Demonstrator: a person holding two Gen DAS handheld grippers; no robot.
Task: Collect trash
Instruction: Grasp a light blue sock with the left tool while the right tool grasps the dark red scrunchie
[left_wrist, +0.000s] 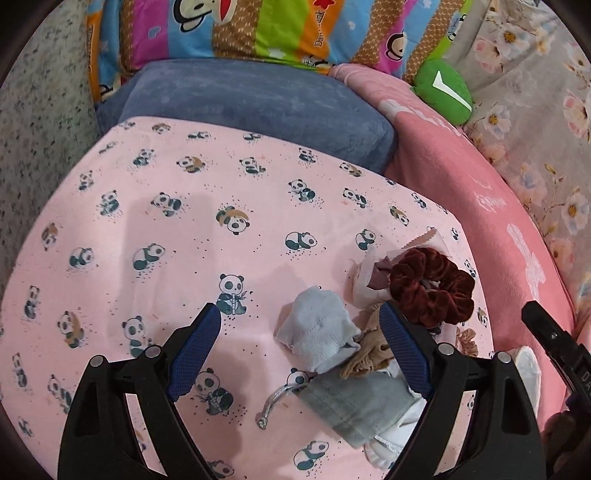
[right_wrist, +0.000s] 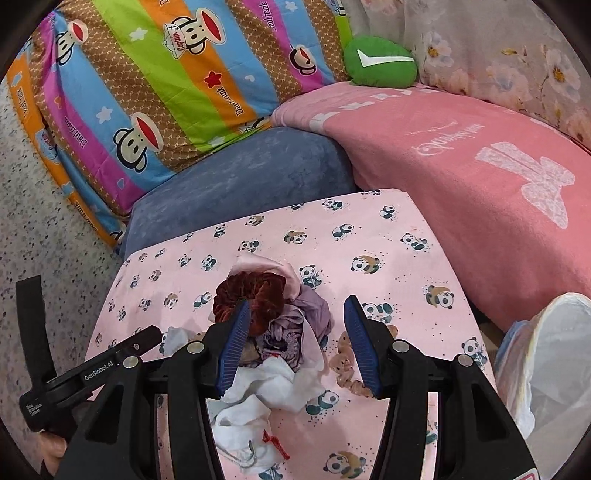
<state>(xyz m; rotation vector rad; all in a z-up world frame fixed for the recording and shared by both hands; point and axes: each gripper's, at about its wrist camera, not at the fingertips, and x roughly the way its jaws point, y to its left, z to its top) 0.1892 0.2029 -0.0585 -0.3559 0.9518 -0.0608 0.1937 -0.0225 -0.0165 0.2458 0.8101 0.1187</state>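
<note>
One bed fills the room in front of me, spread with a single pink panda-print sheet (left_wrist: 184, 206), and along its far side lie one pink blanket (right_wrist: 461, 177), one striped cartoon quilt (right_wrist: 155, 74), one blue-grey cushion (left_wrist: 251, 99) and one small green pillow (right_wrist: 380, 62) with a white tick on it. At the right edge of the right wrist view stands one white trash bag (right_wrist: 546, 369), mouth open, just beside the bed. The trash sits in one loose heap on the sheet: one dark red velvet scrunchie (left_wrist: 432, 288), one pale grey sock (left_wrist: 321, 328), one grey drawstring pouch (left_wrist: 351, 406), one purple crumpled cloth (right_wrist: 295, 325), one white crumpled tissue (right_wrist: 269, 387), and two small tan scrunchies (right_wrist: 347, 365). The left gripper (left_wrist: 301, 350) hangs over the sock with its two blue-padded fingers spread wide, gripping nothing. The right gripper (right_wrist: 295, 347) hovers over the purple cloth and tissue, its fingers likewise parted and empty.
</note>
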